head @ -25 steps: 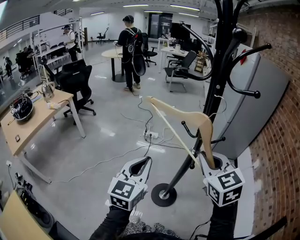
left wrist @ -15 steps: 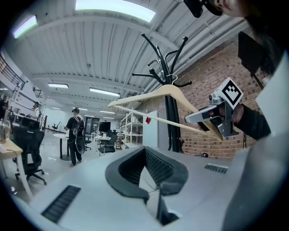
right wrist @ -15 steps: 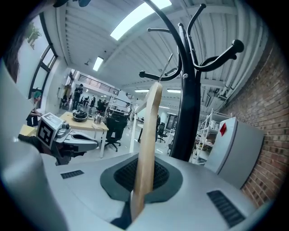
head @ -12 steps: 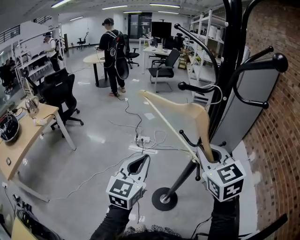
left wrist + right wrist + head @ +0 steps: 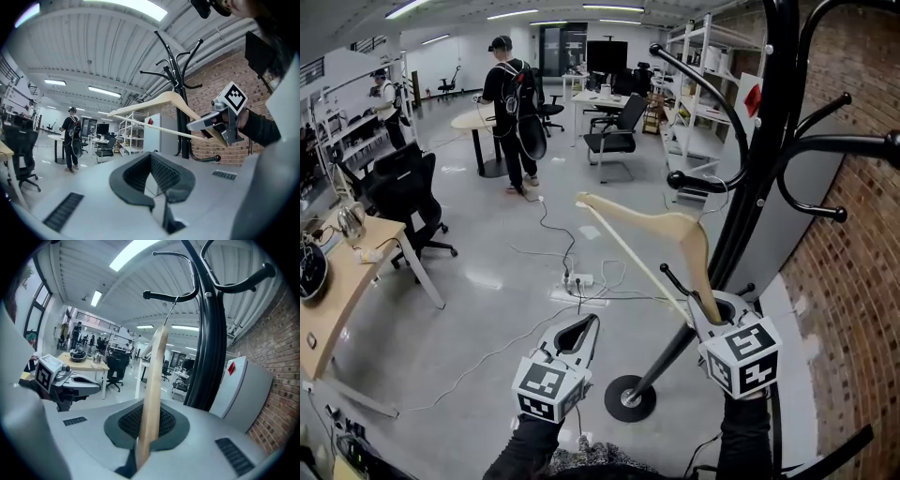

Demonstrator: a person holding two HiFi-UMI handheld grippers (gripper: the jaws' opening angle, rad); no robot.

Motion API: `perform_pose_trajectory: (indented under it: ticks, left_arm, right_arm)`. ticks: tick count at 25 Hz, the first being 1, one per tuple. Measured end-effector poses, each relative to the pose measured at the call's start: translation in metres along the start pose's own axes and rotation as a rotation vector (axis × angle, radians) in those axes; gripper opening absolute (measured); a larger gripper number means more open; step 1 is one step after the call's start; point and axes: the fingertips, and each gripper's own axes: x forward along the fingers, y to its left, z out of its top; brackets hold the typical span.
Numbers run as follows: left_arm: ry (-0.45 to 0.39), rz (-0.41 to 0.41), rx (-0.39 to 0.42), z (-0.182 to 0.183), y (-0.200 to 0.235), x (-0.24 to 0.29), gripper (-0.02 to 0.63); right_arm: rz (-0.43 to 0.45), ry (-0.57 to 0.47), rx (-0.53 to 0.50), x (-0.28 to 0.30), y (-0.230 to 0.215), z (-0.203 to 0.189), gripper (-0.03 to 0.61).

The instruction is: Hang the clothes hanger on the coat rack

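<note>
Hanger (image 5: 666,223), pale wood, thin crossbar, clamped in right claw (image 5: 705,305); left claw (image 5: 592,321) closed, empty.

The grey polished floor (image 5: 487,309) carried everything. Near, at the right, the round base of the coat rack (image 5: 629,397) stood on it. Just beyond, in the middle, lay a white power strip (image 5: 577,279), with cables (image 5: 546,220) trailing from it toward the far side and toward the near left. At the left stood a wooden desk (image 5: 342,281) with a kettle (image 5: 349,223) on it, and a black office chair (image 5: 405,192) beside it. Farther off, a person (image 5: 508,103) stood by a round table (image 5: 473,120), and another chair (image 5: 614,136) stood to their right.
</note>
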Motion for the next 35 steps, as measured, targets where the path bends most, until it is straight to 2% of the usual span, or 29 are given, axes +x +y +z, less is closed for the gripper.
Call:
perform_pose_trajectory:
  ticks: [8,13,15,20,23,27,31,35]
  left_arm:
    - [0.014,-0.028,0.005,-0.004,0.004,0.005,0.006]
    - [0.028,-0.058,-0.006,-0.009,0.001,0.007,0.006]
    - [0.035,-0.065,-0.018,-0.011,0.0,0.009,0.006]
    - [0.034,-0.105,-0.004,-0.011,-0.004,0.011,0.006]
    - [0.036,-0.135,-0.004,-0.013,-0.011,0.014,0.006]
    - [0.036,-0.183,-0.007,-0.011,-0.021,0.016,0.006]
    - [0.044,-0.24,-0.008,-0.015,-0.034,0.018,0.006]
    - [0.045,-0.274,-0.004,-0.018,-0.046,0.016,0.006]
  right_arm:
    - [-0.036,-0.01,-0.002,0.004,-0.001,-0.003,0.008]
    - [-0.05,-0.042,-0.053,0.001,0.002,0.0,0.009]
    - [-0.05,-0.056,-0.073,-0.002,0.005,0.002,0.026]
    - [-0.056,-0.16,-0.034,-0.023,0.009,0.018,0.109]
    - [-0.097,-0.224,-0.016,-0.042,0.003,0.024,0.13]
    - [-0.205,-0.366,0.042,-0.078,-0.012,0.037,0.13]
    - [-0.292,-0.329,0.062,-0.102,-0.02,0.019,0.13]
    - [-0.34,-0.319,0.062,-0.125,-0.017,0.004,0.129]
